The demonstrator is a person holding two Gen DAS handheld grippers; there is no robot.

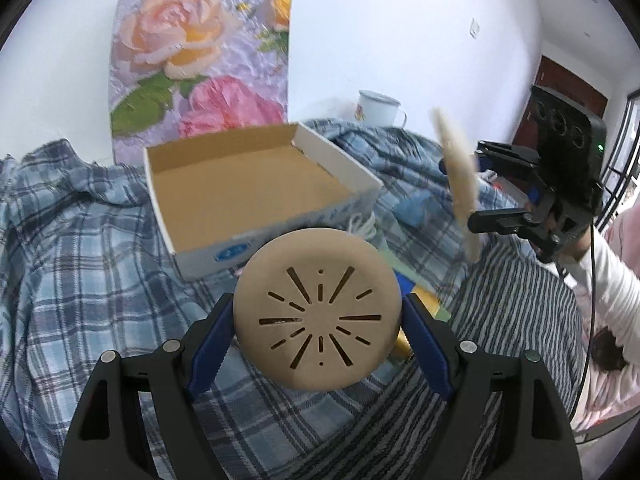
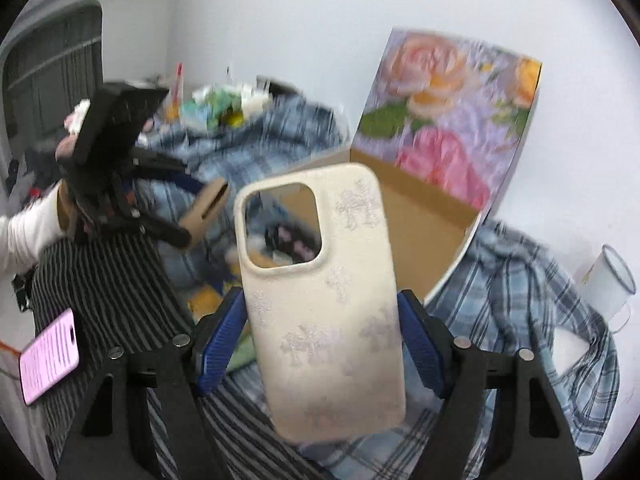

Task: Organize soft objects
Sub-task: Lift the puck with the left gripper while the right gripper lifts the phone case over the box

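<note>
**Both grippers carrying soft items toward the open box**

A white-walled room is framing a surface draped in blue plaid cloth (image 1: 72,240) and striped fabric (image 1: 520,304). In the middle an open cardboard box (image 1: 248,196) is sitting, floral lid (image 1: 200,60) standing up behind it, its brown floor showing nothing inside. The left gripper (image 1: 318,320) is clamping a round tan pad (image 1: 318,312) between wide-set jaws, just nearer than the box. The right gripper (image 2: 322,332) is pinching a cream phone case (image 2: 320,300) at its edges (blurred, apparently mid-carry), right of the box. Judging by this, the carrying step is under way; next, each item needs lowering over the box floor before releasing. A white mug (image 1: 378,106) is standing far behind.
</note>
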